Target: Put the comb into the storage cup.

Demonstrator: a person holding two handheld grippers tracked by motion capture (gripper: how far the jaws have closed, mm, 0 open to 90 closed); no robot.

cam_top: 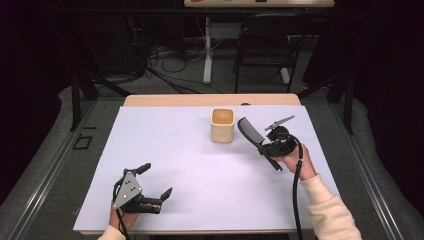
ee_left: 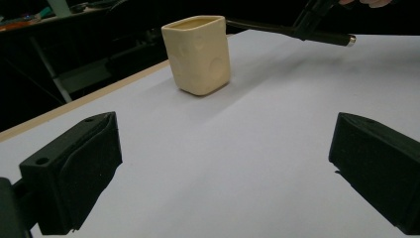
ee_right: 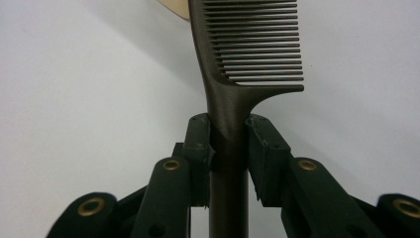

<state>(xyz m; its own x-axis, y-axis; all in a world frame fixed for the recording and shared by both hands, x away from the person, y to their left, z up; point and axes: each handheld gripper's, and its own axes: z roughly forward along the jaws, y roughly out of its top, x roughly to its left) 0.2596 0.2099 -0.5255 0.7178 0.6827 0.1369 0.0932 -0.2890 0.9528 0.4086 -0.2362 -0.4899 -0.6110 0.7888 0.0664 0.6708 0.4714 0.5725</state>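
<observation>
Black and long-handled, the comb [cam_top: 248, 131] is clamped in the right claw [cam_top: 263, 146] at the right of centre in the high view, its long axis running from lower right to upper left, toothed end toward the cream cup [cam_top: 222, 125] and close beside it. In the right gripper view the jaws press on the handle just below the teeth, which face right. The right hand [cam_top: 295, 161] reaches in from the lower right, sleeve pale, cable trailing down. The left claw [cam_top: 156, 181] sits at the lower left of the white worktop [cam_top: 200, 175], jaws spread wide with nothing between them. The cup stands upright at the upper middle; whether anything lies inside cannot be told.
</observation>
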